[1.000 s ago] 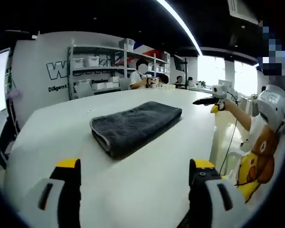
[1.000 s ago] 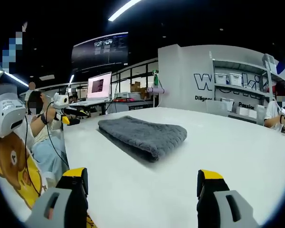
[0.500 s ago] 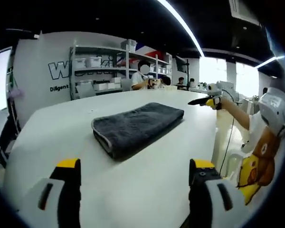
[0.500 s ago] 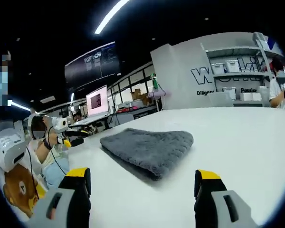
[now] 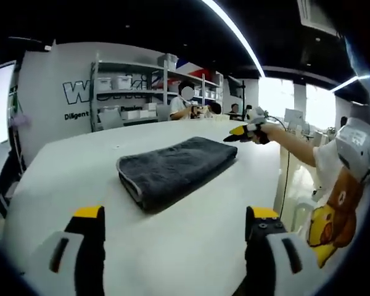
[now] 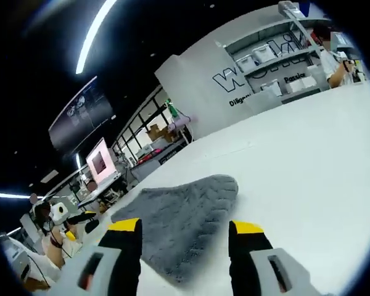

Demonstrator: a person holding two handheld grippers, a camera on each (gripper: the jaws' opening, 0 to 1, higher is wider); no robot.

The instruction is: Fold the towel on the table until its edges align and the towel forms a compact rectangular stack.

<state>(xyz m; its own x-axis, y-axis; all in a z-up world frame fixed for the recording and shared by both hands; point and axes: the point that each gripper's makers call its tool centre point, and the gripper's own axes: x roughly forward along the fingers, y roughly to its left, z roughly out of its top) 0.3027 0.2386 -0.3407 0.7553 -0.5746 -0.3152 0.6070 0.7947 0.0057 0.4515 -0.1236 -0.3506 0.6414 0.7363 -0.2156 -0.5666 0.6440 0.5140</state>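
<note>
Right claw (image 6: 184,231) spread above folded grey towel (image 6: 182,216), left claw (image 5: 174,219) spread, bare white table (image 5: 191,246) around towel edges

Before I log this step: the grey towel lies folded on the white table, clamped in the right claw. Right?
Not clamped. In the right gripper view the right claw stands open above the grey towel, holding nothing; the towel does lie folded on the white table.
</note>
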